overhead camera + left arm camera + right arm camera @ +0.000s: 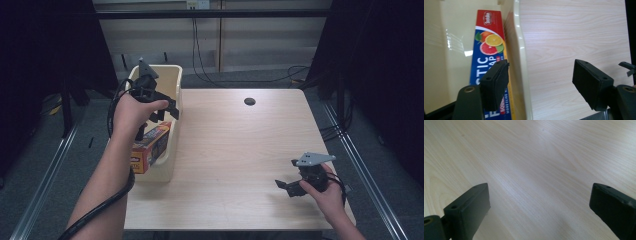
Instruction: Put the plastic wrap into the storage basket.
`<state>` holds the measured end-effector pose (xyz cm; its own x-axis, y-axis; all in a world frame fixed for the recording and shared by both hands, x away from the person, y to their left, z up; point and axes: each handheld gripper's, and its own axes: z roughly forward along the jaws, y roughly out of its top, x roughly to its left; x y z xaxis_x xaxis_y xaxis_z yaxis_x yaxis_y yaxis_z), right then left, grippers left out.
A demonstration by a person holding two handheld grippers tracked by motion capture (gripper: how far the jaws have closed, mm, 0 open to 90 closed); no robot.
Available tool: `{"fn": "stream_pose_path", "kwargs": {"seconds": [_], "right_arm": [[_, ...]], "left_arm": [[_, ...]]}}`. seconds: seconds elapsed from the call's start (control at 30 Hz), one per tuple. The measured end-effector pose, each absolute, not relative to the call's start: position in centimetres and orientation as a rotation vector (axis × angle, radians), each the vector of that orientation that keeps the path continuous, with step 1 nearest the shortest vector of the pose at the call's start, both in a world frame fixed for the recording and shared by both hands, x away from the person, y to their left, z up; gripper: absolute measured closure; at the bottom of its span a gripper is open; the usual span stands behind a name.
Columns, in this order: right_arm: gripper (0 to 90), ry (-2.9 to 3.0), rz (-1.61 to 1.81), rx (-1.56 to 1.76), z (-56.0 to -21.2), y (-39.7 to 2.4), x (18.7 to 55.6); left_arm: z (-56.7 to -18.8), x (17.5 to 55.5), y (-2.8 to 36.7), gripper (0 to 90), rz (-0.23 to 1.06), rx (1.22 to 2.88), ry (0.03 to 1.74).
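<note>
Long cling-wrap box [489, 47], blue with a red end and printed citrus slices, lying inside the cream bin [172, 80] against its table-side wall. Left gripper [162, 114] above the bin rim, jaws parted, nothing between the pads, box below one pad. Right gripper [286, 186] low over the pale wooden table [235, 145], jaws spread wide and empty. Bin at the table's left edge; bare wood between both grippers.

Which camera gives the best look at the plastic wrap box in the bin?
The left gripper view: the box lies close up, fruit picture and lettering readable, against the bin wall. The high view shows one end, partly hidden by the hand. The right gripper view faces the table.
</note>
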<state>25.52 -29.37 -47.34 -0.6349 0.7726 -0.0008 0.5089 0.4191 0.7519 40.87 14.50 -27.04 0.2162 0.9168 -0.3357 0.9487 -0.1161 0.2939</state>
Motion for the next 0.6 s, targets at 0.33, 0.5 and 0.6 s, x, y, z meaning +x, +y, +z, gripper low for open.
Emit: {"fn": "stream_pose_path", "kwargs": {"seconds": [0.33, 0.5, 0.6], "right_arm": [[2.8, 2.346, 1.045, 1.08, -47.4, -29.3, 25.3], [2.7, 2.338, 1.048, 1.094, -47.3, -29.5, 25.2], [2.7, 2.337, 1.052, 1.092, -47.3, -29.6, 25.2]], "left_arm": [[-27.3, 40.9, 11.6, 25.1, -0.102, 2.098, 1.663], [-27.3, 41.0, 10.3, 22.4, -0.106, 2.112, 1.626], [-27.3, 41.0, 9.7, 21.3, -0.107, 2.113, 1.619]]}}
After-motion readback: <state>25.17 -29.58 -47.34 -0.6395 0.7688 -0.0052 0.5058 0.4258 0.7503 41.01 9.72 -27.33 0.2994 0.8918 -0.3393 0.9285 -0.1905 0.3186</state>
